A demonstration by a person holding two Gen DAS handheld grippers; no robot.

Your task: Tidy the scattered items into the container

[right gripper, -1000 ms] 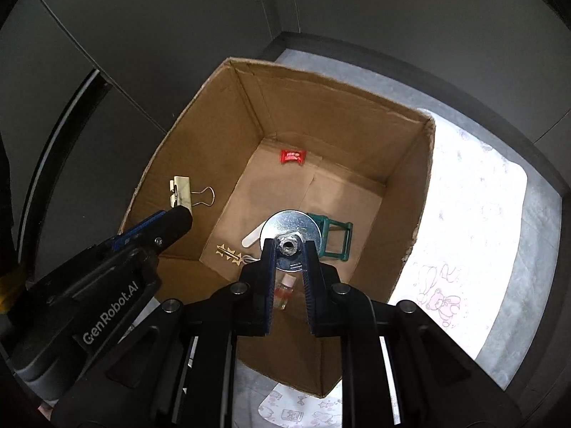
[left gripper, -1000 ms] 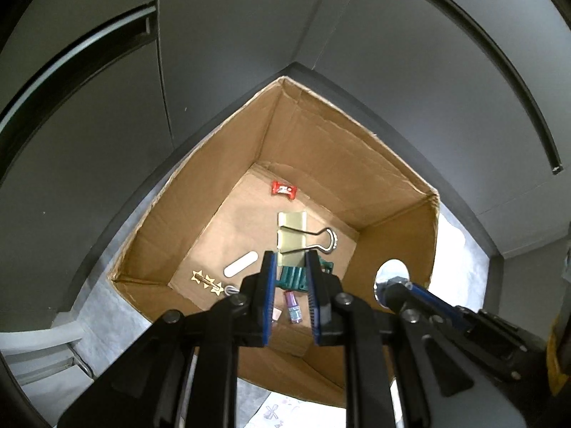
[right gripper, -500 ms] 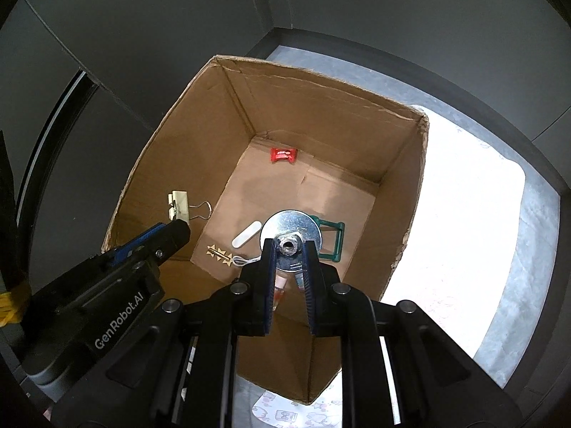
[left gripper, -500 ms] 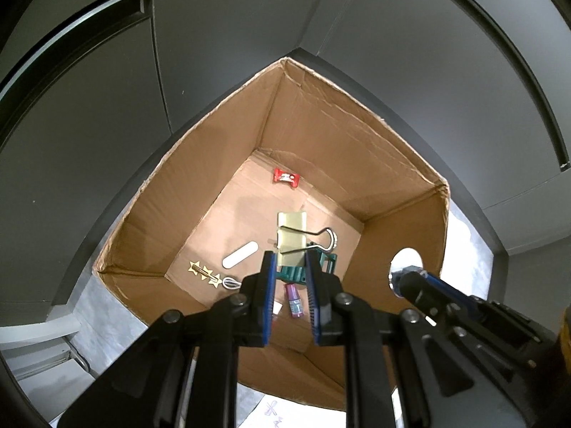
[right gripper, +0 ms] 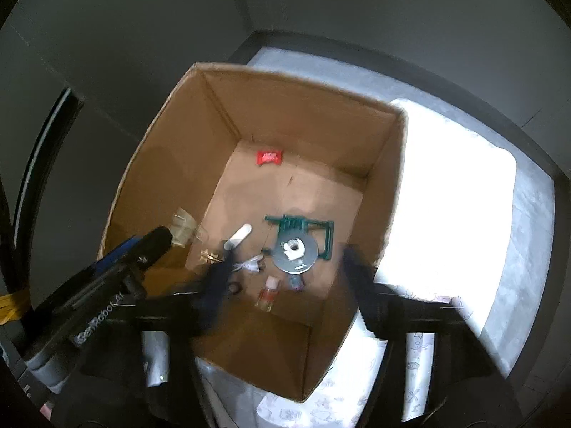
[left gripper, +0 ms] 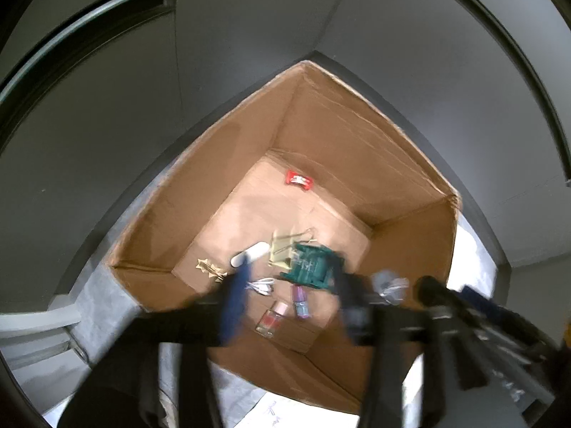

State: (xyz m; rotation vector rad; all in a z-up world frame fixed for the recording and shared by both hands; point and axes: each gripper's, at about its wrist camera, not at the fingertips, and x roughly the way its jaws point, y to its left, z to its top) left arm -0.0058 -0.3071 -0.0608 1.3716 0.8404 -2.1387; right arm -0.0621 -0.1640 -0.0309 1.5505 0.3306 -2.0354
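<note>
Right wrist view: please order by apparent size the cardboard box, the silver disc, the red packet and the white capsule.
1. cardboard box
2. silver disc
3. red packet and white capsule: these look alike, and blur and depth leave their order unsure.

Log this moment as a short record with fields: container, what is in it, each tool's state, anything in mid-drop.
container: open cardboard box on a pale cloth
on box floor: red packet, white capsule, green frame, gold stars, small bottles
left tool: jaws have just opened, nothing between them
right tool: jaws have just opened, nothing between them
mid-drop: gold binder clip, blurred over the box; silver disc, free of the right tool
</note>
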